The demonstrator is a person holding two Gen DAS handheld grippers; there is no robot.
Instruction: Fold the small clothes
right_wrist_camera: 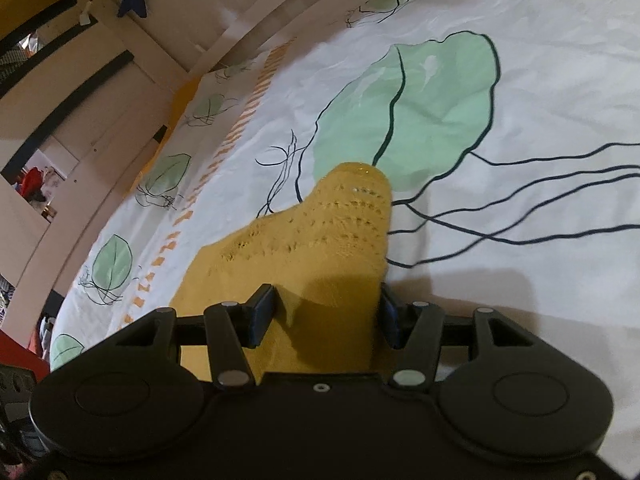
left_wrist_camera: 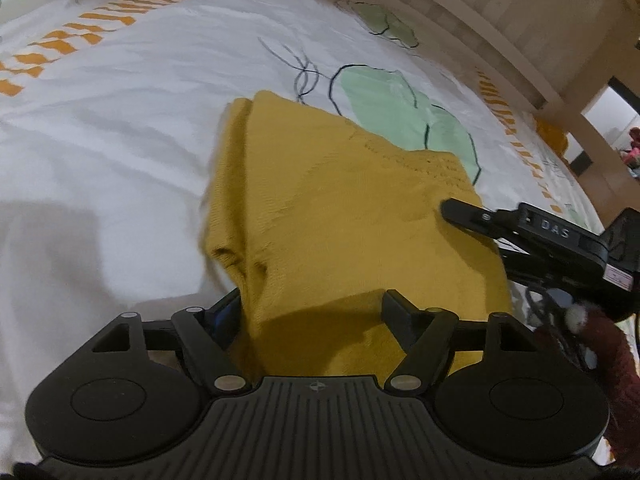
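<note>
Yellow knitted garment (left_wrist_camera: 340,216) lying on the bed (left_wrist_camera: 120,128); left gripper (left_wrist_camera: 316,312) and right gripper (right_wrist_camera: 326,312) fingers spread, straddling its near edge.

Both wrist views I work from are evenly, fairly warmly lit from above, with no glare. Soft shadows of the grippers fall on the near part of the yellow knit garment (left_wrist_camera: 340,216) and on the white bedspread (left_wrist_camera: 132,128) at near left. Fisheye distortion bows the far bed frame (left_wrist_camera: 500,12). The bedspread's left side is smeared by blur; corners vignette dark.
</note>
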